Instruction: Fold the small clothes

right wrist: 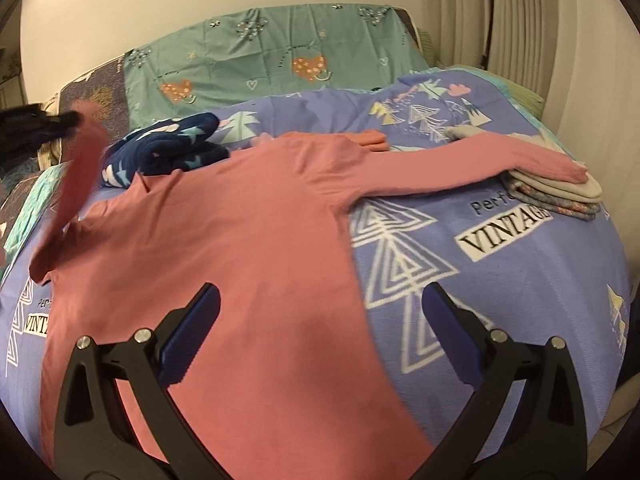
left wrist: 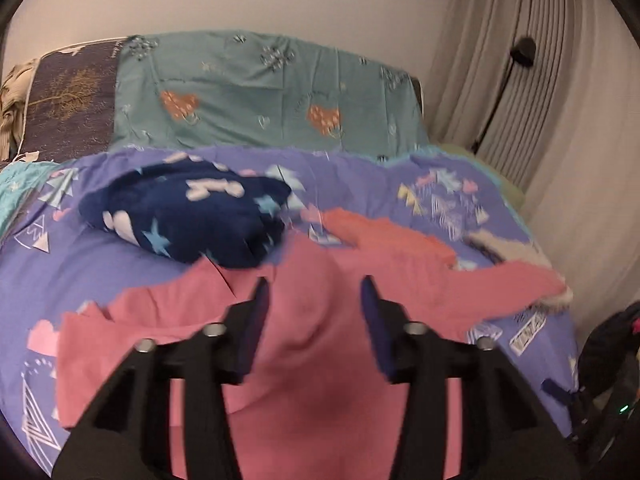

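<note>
Pink shirt (right wrist: 224, 248) spread flat across the middle of the bed (right wrist: 520, 280), hem toward the near edge, right sleeve (right wrist: 480, 168) stretched to the right edge with its cuff resting on a small folded stack (right wrist: 560, 192). Left sleeve (right wrist: 80, 168) lifted off the cover near the left edge, blurred (whether anything grips it, impossible to tell from the right view). Left gripper (left wrist: 314, 320) above the shirt body, jaws apart, nothing pinched between them. Right gripper (right wrist: 320, 340) low over the hem, jaws wide apart and empty, one pad over pink cloth, the other over the cover. Probably the sleeve-folding step. Best done by pinching each sleeve close to the cuff, carrying it across the chest in a straight line, and laying it flat before letting go. Worth lifting the right cuff clear first so the stack stays tidy. Better to keep the body smooth and away from the navy bundle (right wrist: 168, 148) by the collar.
</note>
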The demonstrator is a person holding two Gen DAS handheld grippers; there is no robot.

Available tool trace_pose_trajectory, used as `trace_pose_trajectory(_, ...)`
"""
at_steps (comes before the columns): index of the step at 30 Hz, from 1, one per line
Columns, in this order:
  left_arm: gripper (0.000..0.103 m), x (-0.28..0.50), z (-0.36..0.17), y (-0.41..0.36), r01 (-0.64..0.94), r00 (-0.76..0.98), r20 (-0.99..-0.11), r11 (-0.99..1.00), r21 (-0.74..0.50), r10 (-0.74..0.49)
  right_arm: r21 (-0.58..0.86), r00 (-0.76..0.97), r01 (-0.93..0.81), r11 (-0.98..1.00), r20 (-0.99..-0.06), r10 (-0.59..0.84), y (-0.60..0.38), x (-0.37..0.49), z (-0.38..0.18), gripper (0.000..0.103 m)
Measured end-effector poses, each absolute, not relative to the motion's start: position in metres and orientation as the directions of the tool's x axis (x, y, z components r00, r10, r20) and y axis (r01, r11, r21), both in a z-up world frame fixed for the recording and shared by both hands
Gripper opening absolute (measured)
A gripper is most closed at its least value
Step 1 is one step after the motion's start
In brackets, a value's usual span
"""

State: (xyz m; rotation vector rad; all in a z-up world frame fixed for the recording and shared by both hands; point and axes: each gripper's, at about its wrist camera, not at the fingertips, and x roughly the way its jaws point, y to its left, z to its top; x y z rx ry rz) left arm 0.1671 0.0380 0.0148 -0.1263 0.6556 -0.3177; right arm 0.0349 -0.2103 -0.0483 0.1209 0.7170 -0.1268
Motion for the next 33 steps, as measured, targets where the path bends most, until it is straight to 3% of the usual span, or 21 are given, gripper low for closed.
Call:
trace_pose_trajectory(5, 0.061, 0.141, -0.016, 0.046, 0.252, 0.718, -0.629, 0.953, -0.167, -0.299, 0.095, 0.745, 0.098, 0.991, -0.667, -0.010, -0.224, 0.038, -0.047, 0.101)
trace_pose_trajectory(7, 0.065, 0.126, -0.025, 0.066, 0.220, 0.733, -0.637, 0.969, -0.108, -0.238, 0.149, 0.735, 0.032, 0.988, -0.674, 0.078, -0.223, 0.047, -0.046, 0.094)
trace_pose_trajectory(12, 0.069, 0.105, -0.048, 0.116, 0.120, 0.721, -0.687, 0.993, -0.009, -0.093, 0.317, 0.631, -0.157, 0.935, -0.696, 0.342, -0.203, 0.097, -0.049, 0.054)
trace_pose_trajectory(14, 0.069, 0.099, -0.060, 0.145, 0.031, 0.714, -0.700, 0.999, 0.044, 0.009, 0.362, 0.579, -0.199, 0.911, -0.706, 0.407, -0.188, 0.120, -0.055, 0.047)
trace_pose_trajectory(18, 0.069, 0.093, -0.073, 0.194, -0.091, 0.687, -0.723, 0.996, 0.019, 0.076, 0.409, 0.492, -0.210, 0.888, -0.741, 0.458, -0.156, 0.173, -0.072, 0.047)
trace_pose_trajectory(20, 0.070, 0.092, -0.076, 0.213, -0.132, 0.678, -0.730, 0.991, -0.005, 0.086, 0.420, 0.468, -0.214, 0.882, -0.748, 0.470, -0.141, 0.194, -0.079, 0.054)
trace_pose_trajectory(26, 0.072, 0.102, -0.088, 0.229, -0.145, 0.668, -0.742, 0.988, -0.060, 0.053, 0.308, 0.443, -0.243, 0.920, -0.808, 0.388, -0.086, 0.231, -0.103, 0.062)
trace_pose_trajectory(28, 0.074, 0.109, -0.093, 0.228, -0.146, 0.663, -0.747, 0.986, -0.076, 0.041, 0.244, 0.475, -0.287, 0.926, -0.804, 0.359, -0.073, 0.226, -0.099, 0.029)
trace_pose_trajectory(29, 0.074, 0.113, -0.095, 0.229, -0.148, 0.658, -0.752, 0.986, -0.080, 0.038, 0.248, 0.477, -0.295, 0.923, -0.799, 0.367, -0.072, 0.225, -0.096, 0.004)
trace_pose_trajectory(33, 0.074, 0.114, -0.099, 0.229, -0.155, 0.654, -0.756, 0.984, -0.092, 0.032, 0.342, 0.563, -0.291, 0.893, -0.694, 0.449, -0.094, 0.215, -0.054, 0.005)
